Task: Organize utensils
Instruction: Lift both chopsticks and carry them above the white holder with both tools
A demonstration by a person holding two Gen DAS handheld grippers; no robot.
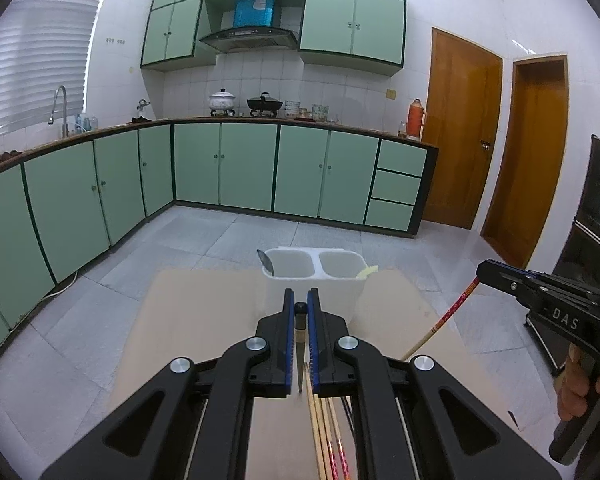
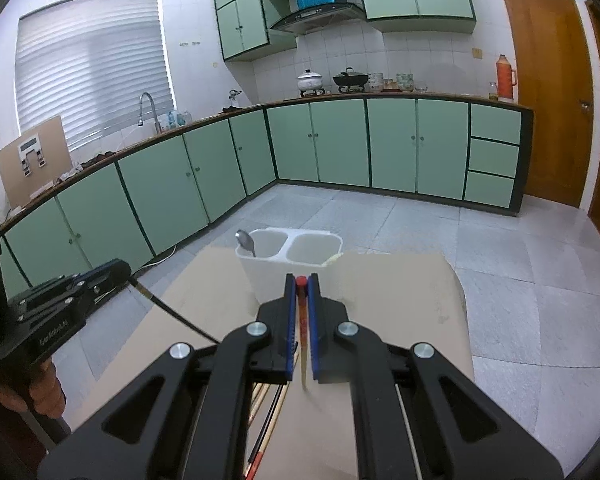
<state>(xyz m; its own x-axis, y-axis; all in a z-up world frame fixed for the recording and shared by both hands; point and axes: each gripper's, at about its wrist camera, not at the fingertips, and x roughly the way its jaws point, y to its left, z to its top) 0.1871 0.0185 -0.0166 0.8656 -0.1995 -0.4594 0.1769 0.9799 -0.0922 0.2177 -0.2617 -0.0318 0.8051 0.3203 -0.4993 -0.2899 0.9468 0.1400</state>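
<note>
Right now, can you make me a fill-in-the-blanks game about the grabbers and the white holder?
1. The white holder has ___ compartments.
2. A ___ stands in the holder's left compartment.
3. The right gripper is shut on a chopstick with a ___ tip.
4. The left gripper holds a chopstick with a ___ tip.

Answers: two; spoon; red; black
</note>
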